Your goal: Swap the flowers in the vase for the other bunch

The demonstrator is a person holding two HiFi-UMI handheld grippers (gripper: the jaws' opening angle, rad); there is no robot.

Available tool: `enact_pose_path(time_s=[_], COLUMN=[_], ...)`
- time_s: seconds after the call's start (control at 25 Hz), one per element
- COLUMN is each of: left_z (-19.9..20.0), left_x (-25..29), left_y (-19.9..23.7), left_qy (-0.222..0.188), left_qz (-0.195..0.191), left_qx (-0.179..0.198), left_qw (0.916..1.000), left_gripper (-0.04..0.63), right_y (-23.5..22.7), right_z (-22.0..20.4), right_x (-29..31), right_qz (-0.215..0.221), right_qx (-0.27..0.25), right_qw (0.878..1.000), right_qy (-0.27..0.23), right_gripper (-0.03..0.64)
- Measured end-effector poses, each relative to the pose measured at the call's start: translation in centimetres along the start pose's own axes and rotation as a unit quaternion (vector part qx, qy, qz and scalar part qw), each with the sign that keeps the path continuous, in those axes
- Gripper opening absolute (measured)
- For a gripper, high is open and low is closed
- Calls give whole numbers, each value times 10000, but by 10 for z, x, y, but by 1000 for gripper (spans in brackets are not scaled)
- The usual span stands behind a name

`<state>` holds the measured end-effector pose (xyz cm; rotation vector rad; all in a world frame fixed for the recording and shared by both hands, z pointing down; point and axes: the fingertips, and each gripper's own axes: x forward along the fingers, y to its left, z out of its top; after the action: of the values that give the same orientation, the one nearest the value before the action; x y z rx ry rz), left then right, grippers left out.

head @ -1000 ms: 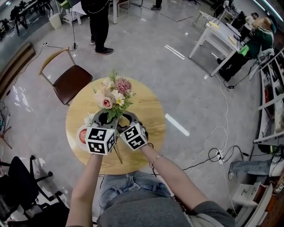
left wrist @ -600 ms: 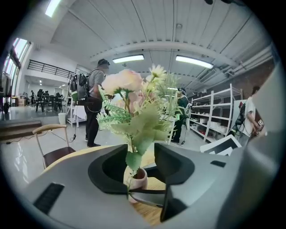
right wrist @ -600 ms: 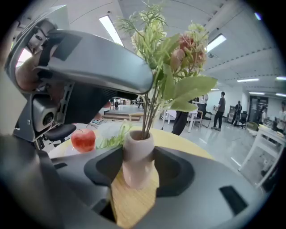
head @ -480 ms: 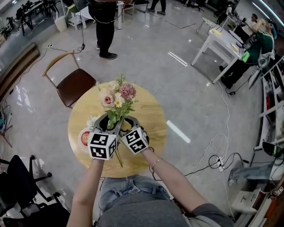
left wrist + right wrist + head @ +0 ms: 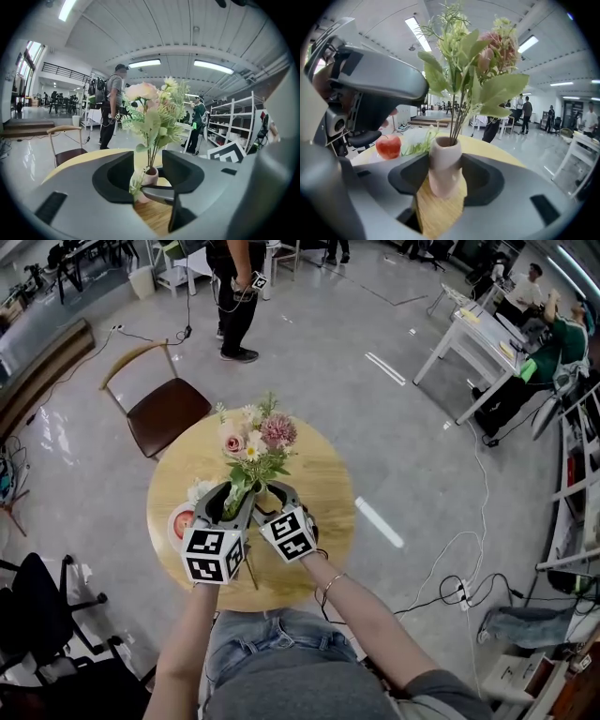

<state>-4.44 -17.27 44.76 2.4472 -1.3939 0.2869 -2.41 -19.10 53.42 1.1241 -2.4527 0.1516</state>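
A pink vase (image 5: pixel 444 168) stands on the round wooden table (image 5: pixel 319 474), and my right gripper (image 5: pixel 445 174) is shut on its body. A bunch of pink and cream flowers (image 5: pixel 253 439) stands upright in it. My left gripper (image 5: pixel 149 165) is just left of the vase; its jaws have just been opening and now stand wide. The stems (image 5: pixel 151 154) and the vase (image 5: pixel 149 177) show beyond the gap, untouched by the pads. A second bunch with white blooms (image 5: pixel 199 491) lies on the table by the left gripper (image 5: pixel 228 507), its stem (image 5: pixel 249 570) reaching the near edge.
A plate (image 5: pixel 172 529) with a red apple (image 5: pixel 388 146) sits at the table's left. A wooden chair (image 5: pixel 164 409) stands behind the table on the left. A person (image 5: pixel 239 287) stands further back. White desks (image 5: pixel 469 334) and seated people are at the far right.
The left gripper's jaws have spread and it has drawn back a little from the stems. The bunch stays upright in the vase. The right gripper has kept its place.
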Motion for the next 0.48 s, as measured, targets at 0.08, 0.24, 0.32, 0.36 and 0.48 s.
enact_pose_path(time_s=[0.08, 0.24, 0.32, 0.36, 0.48], left_z=[-2, -13, -19, -21, -26], left_x=[-8, -21, -25, -27, -33], left_y=[4, 12, 15, 17, 25], left_qy=[-37, -30, 4, 23, 81], left_qz=[94, 296, 400, 454, 593], left_qx=[-97, -296, -381, -414, -493], left_qw=[9999, 9991, 9985, 9981, 9970], left_gripper=[184, 184, 184, 184, 184], right_y=[1, 2, 2, 1, -2], right_z=[0, -3, -4, -3, -2], right_x=[0, 1, 0, 0, 0], right_qz=[15, 26, 45, 60, 118], right_qx=[15, 53, 73, 81, 172], right_qw=[10000, 10000, 10000, 9999, 9997], right_qy=[-22, -24, -35, -49, -114], right_gripper=[227, 227, 227, 227, 227])
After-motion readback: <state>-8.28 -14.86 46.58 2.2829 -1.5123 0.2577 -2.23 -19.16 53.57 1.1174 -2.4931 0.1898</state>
